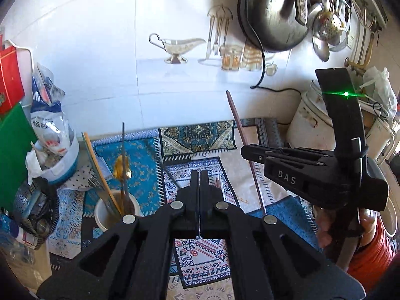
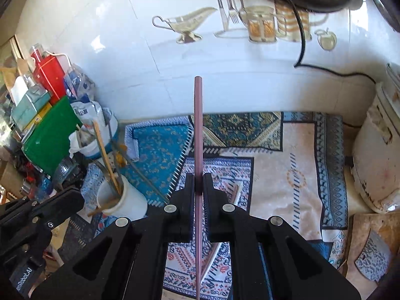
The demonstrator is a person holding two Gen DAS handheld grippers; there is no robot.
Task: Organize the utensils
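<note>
Right gripper (image 2: 198,182) pinches 1 reddish chopstick (image 2: 198,125) mid-shaft, held above the patterned cloth (image 2: 295,155), presumably for carrying to the white cup (image 2: 130,200) of utensils. Left gripper (image 1: 200,177): fingers pressed together, empty

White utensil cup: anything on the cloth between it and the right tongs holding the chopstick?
Only bare patterned cloth lies between the white cup and the right tongs, shut on the chopstick, in the right wrist view.

Reddish chopstick (image 2: 198,130) upright; utensil-filled white cup (image 2: 125,200).
</note>
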